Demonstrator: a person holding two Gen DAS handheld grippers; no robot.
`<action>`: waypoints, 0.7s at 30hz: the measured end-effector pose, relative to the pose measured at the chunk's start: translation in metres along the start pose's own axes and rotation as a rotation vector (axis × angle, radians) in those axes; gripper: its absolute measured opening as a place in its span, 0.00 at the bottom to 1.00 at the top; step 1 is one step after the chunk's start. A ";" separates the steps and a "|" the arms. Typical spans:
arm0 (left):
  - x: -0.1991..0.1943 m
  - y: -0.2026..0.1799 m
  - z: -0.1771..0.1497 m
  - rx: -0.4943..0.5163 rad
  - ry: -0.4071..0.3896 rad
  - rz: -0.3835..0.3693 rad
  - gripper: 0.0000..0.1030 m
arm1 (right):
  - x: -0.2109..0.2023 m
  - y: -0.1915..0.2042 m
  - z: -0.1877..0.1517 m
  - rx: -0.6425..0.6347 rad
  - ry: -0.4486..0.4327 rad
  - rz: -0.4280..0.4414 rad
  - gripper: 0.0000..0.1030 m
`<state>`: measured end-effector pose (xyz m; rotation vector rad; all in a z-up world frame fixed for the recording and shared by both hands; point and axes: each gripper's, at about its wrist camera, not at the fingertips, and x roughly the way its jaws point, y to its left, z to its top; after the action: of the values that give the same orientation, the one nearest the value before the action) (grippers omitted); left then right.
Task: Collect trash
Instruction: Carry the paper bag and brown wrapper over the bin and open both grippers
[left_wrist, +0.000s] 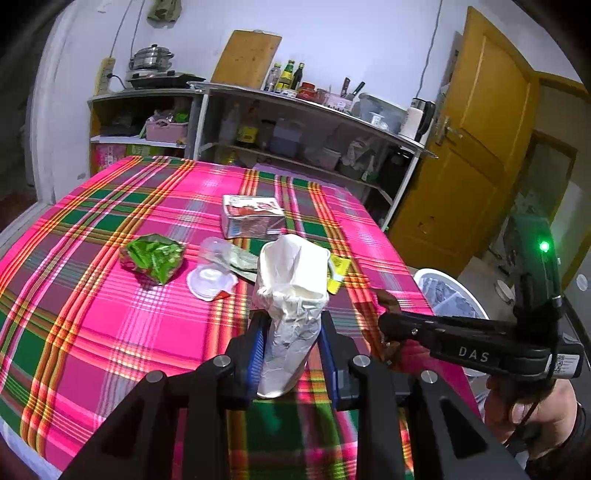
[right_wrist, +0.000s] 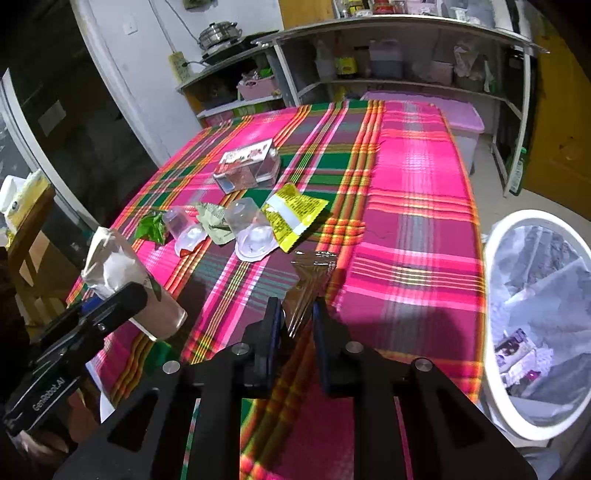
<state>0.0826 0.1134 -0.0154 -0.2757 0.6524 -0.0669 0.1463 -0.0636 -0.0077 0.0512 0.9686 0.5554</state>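
One crumpled clear wrapper (right_wrist: 308, 284)

Trash spread over the pink plaid tablecloth (right_wrist: 417, 206)

The clear plastic box (right_wrist: 246, 168) lies farthest back; before it, two clear plastic cups (right_wrist: 255, 229) beside the yellow foil sachet (right_wrist: 295, 216). The white round bin (right_wrist: 496, 325) stands right of the table.

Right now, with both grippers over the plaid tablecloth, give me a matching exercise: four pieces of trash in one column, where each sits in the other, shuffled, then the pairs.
Things:
1. crumpled white paper cup
2. clear shiny wrapper
3. yellow sachet
4. crumpled green wrapper

Places:
A. lying on the tablecloth beside an upturned clear plastic cup
B. clamped in the left gripper
C. on the cloth, leftmost of the litter in the left wrist view
D. pinched in the right gripper

Pairs: 1-B, 2-D, 3-A, 4-C
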 end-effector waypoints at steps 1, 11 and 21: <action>-0.001 -0.004 0.000 0.006 -0.001 -0.003 0.27 | -0.006 -0.001 -0.001 0.000 -0.011 -0.001 0.17; -0.016 -0.042 -0.002 0.066 -0.012 -0.040 0.27 | -0.054 -0.013 -0.015 0.009 -0.090 -0.016 0.17; -0.029 -0.080 -0.001 0.121 -0.028 -0.086 0.27 | -0.098 -0.028 -0.026 0.024 -0.167 -0.038 0.17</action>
<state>0.0611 0.0407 0.0227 -0.1873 0.6066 -0.1841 0.0948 -0.1391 0.0440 0.0993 0.8124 0.4966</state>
